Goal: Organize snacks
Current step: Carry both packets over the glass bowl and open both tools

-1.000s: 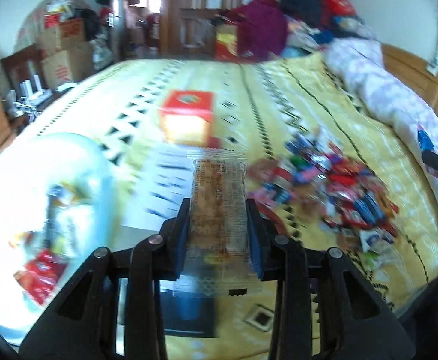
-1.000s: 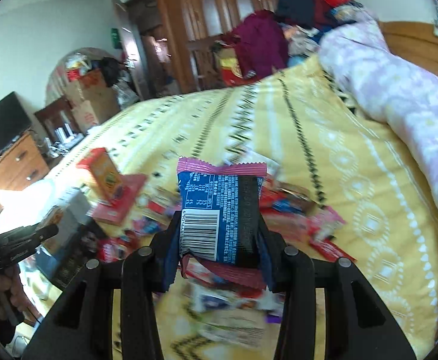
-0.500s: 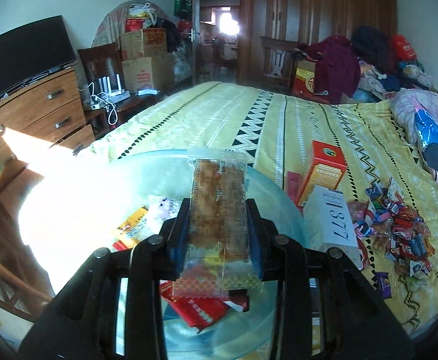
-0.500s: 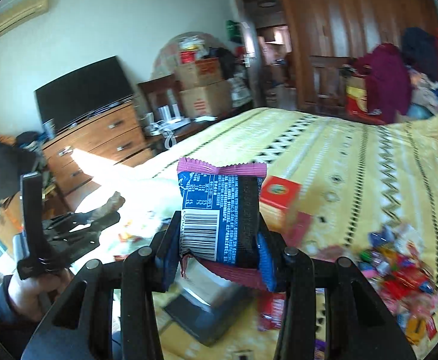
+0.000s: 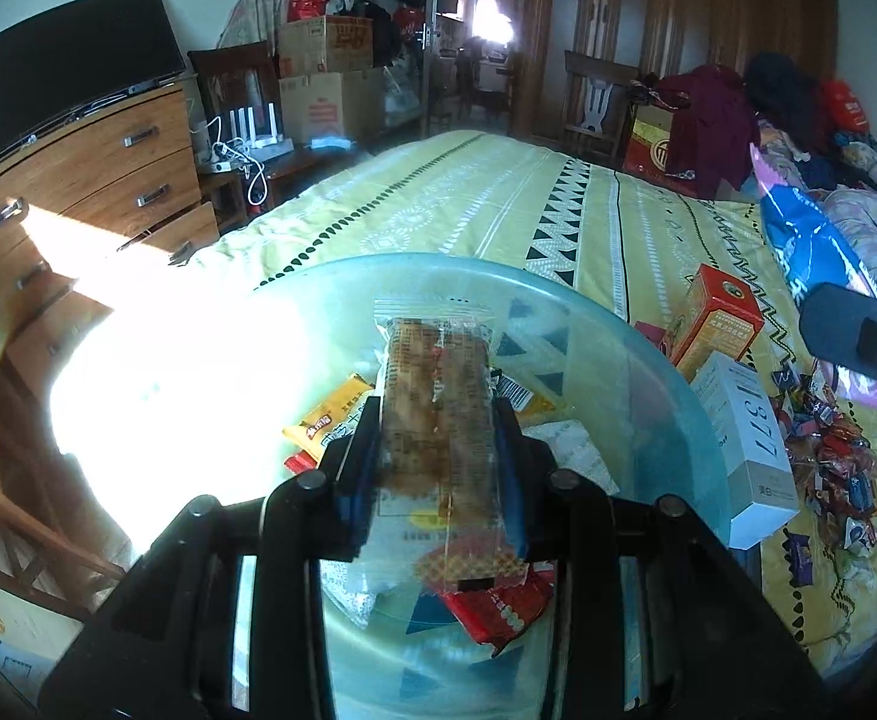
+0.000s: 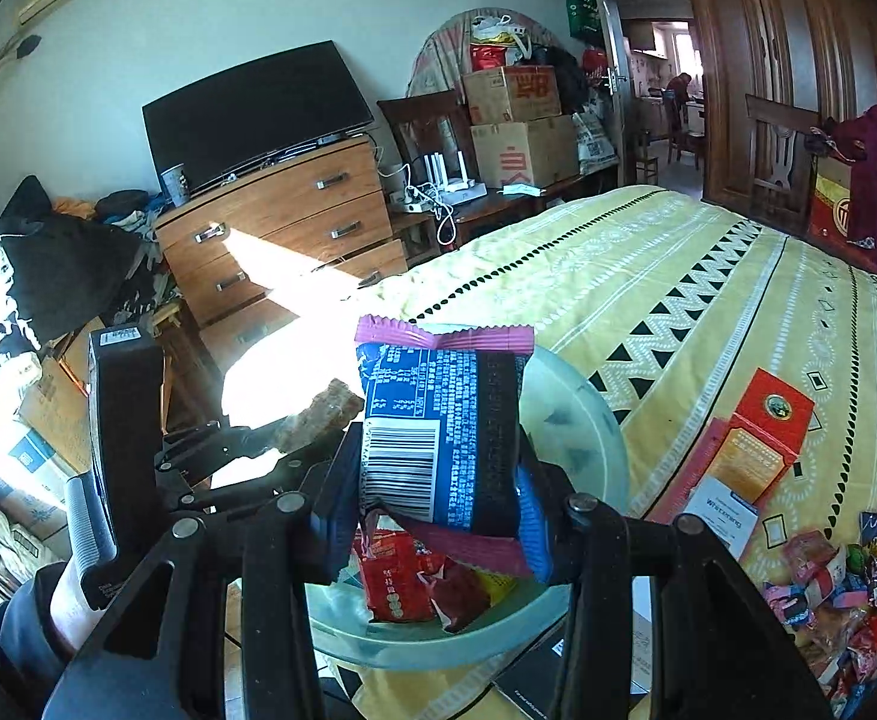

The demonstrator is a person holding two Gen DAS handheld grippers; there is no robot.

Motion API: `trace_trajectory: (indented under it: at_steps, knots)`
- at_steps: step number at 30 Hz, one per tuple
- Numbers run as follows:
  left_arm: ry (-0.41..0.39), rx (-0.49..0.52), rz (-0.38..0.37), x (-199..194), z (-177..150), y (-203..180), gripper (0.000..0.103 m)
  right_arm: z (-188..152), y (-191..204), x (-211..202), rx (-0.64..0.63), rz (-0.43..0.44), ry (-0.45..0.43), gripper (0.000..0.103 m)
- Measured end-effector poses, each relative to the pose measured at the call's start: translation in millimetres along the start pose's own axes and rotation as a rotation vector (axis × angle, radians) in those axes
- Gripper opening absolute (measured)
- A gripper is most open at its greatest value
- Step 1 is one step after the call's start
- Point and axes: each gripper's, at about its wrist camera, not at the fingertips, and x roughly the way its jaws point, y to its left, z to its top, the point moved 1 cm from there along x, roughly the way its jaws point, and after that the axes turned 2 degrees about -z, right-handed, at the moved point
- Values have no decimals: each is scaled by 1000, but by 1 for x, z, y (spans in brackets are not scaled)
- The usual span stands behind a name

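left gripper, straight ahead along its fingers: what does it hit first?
Likely the far wall of the glass bowl. The left gripper, shut on a cracker pack, points across the bowl over loose snacks. Depth is unclear.

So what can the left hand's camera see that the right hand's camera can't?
Only the left wrist view shows the clear-wrapped brown biscuit bar squeezed in the left gripper, plus a yellow snack packet in the bowl.

Only the right wrist view shows the barcode on the blue and pink snack bag clamped in the right gripper, and a black heap of clothes.

Both show the pale blue round bowl, the red and orange box and the wooden dresser.
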Motion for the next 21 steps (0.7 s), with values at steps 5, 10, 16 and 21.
trace_trajectory:
  at_steps: [5, 10, 16, 21]
  knots:
    - [13, -7, -10, 3, 0, 8, 35, -2, 0, 9, 6, 11, 18, 47]
    - [24, -4, -14, 7, 0, 12, 35, 0, 3, 20, 5, 22, 28, 47]
    - [50, -2, -15, 13, -3, 13, 35, -3, 0, 31, 23, 38, 42, 47]
    - [74, -9, 1, 18, -5, 14, 38, -5, -6, 38, 39, 57, 59, 48]
